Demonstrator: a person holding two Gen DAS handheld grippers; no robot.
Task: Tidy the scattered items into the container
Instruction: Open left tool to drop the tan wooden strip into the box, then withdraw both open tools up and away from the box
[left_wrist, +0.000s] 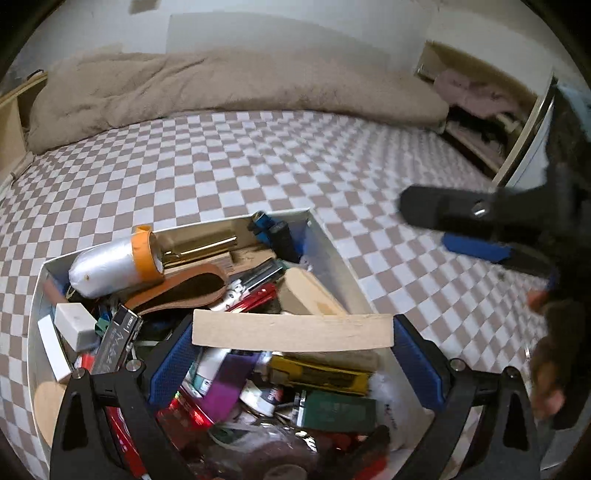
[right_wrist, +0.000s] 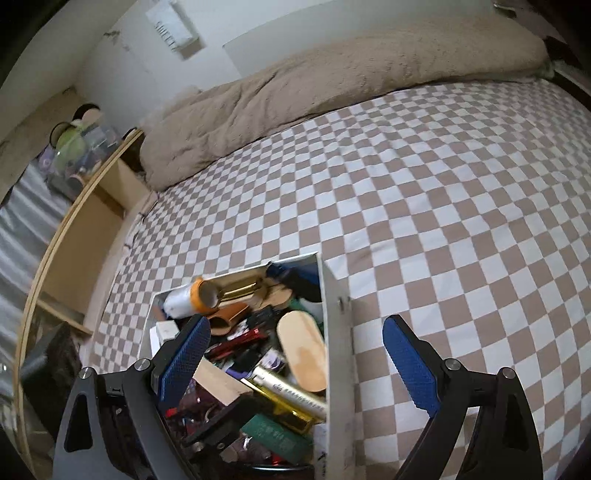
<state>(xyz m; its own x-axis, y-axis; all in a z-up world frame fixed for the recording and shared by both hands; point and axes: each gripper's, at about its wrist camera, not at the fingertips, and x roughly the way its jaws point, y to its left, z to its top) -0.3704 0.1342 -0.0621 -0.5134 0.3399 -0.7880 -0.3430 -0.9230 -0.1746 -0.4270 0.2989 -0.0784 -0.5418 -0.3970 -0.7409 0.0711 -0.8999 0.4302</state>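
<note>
A white box (left_wrist: 325, 236) crammed with small items sits on a checkered bedsheet (left_wrist: 221, 166). Above the pile, my left gripper (left_wrist: 293, 326) is shut on a flat pale wooden strip (left_wrist: 258, 330), which spans crosswise between its blue pads. In the right wrist view the same strip (right_wrist: 218, 384) shows low over the box's contents. My right gripper (right_wrist: 295, 325) is open with nothing held; its fingers straddle the box's right wall (right_wrist: 338, 332). It also shows at the right in the left wrist view as the right gripper (left_wrist: 428, 225), hovering over the sheet.
Inside the box lie an orange-capped roll (left_wrist: 122, 258), a brown leather piece (left_wrist: 177, 291), a wooden oval (right_wrist: 303, 354) and several more bits. A beige blanket (left_wrist: 221, 85) lies along the bed's far side. A wooden shelf (right_wrist: 92, 236) stands left of the bed.
</note>
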